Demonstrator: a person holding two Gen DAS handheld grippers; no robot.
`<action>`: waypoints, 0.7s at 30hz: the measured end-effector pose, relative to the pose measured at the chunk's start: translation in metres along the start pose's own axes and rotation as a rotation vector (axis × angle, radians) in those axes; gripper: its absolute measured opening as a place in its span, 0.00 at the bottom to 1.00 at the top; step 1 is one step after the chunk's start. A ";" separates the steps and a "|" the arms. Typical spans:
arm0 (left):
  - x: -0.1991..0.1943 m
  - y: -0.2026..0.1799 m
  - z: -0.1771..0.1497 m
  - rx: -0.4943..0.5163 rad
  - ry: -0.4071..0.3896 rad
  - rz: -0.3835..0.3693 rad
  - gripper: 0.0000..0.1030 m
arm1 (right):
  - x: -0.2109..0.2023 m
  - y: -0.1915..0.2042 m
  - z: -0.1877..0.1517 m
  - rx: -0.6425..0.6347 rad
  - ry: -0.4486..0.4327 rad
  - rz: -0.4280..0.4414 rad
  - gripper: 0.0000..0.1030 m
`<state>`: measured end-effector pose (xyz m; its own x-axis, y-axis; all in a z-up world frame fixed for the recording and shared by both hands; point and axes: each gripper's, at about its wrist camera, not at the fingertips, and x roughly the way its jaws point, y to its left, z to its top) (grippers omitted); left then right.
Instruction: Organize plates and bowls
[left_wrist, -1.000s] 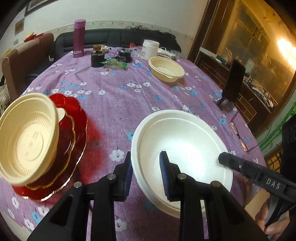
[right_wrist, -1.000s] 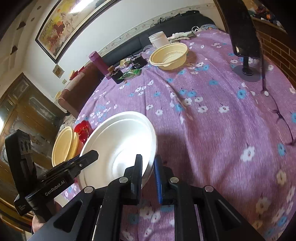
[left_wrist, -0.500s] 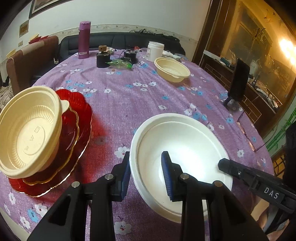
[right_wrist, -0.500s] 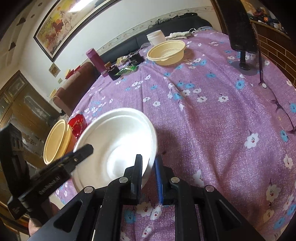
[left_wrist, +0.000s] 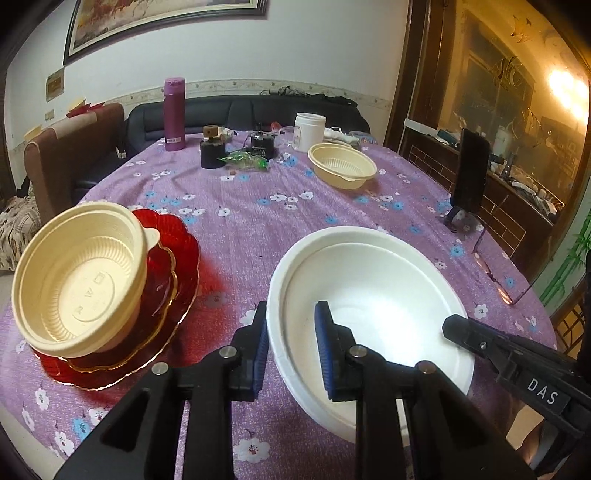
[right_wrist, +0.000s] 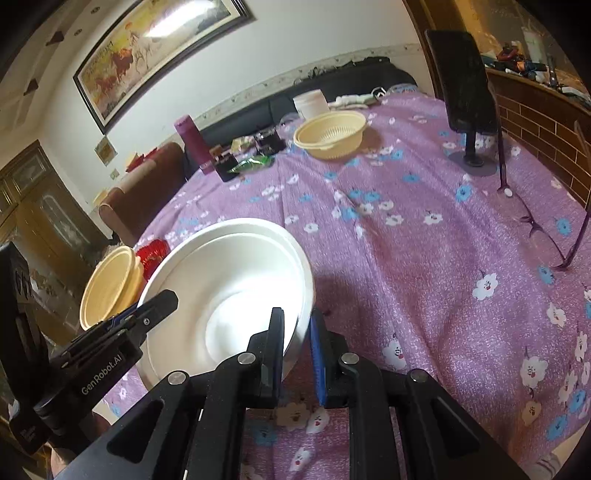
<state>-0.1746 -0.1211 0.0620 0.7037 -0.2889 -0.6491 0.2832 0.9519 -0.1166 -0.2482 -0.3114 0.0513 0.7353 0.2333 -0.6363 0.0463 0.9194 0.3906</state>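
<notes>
A white bowl (left_wrist: 373, 291) is held above the purple flowered tablecloth by both grippers. My left gripper (left_wrist: 291, 347) is shut on its left rim, one finger inside and one outside. My right gripper (right_wrist: 297, 343) is shut on its right rim; the bowl also shows in the right wrist view (right_wrist: 229, 291). A cream bowl (left_wrist: 81, 277) sits on stacked red plates (left_wrist: 173, 266) at the left. Another cream bowl (left_wrist: 341, 170) stands at the far side of the table.
A purple bottle (left_wrist: 174, 113), black jars (left_wrist: 212, 149), a green wrapper (left_wrist: 243, 161) and a white tub (left_wrist: 309, 131) stand at the far edge. A phone on a stand (left_wrist: 469, 177) and glasses (right_wrist: 546, 236) are at the right. A chair (left_wrist: 66, 162) is at the left.
Both grippers have lifted the white bowl and the views have tilted upward, so more of the wall and painting shows. Both grips on the rim are unchanged.
</notes>
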 end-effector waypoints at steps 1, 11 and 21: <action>-0.002 0.001 0.000 -0.004 -0.003 -0.002 0.21 | -0.002 0.002 0.000 -0.004 -0.006 -0.001 0.16; -0.023 0.001 0.004 0.000 -0.047 0.003 0.23 | -0.009 0.009 -0.002 -0.016 -0.021 0.026 0.16; -0.035 0.005 0.007 -0.012 -0.061 0.005 0.27 | -0.017 0.022 -0.005 -0.042 -0.034 0.054 0.16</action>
<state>-0.1933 -0.1065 0.0895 0.7439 -0.2891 -0.6026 0.2714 0.9546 -0.1229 -0.2632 -0.2938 0.0668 0.7583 0.2727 -0.5921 -0.0217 0.9183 0.3952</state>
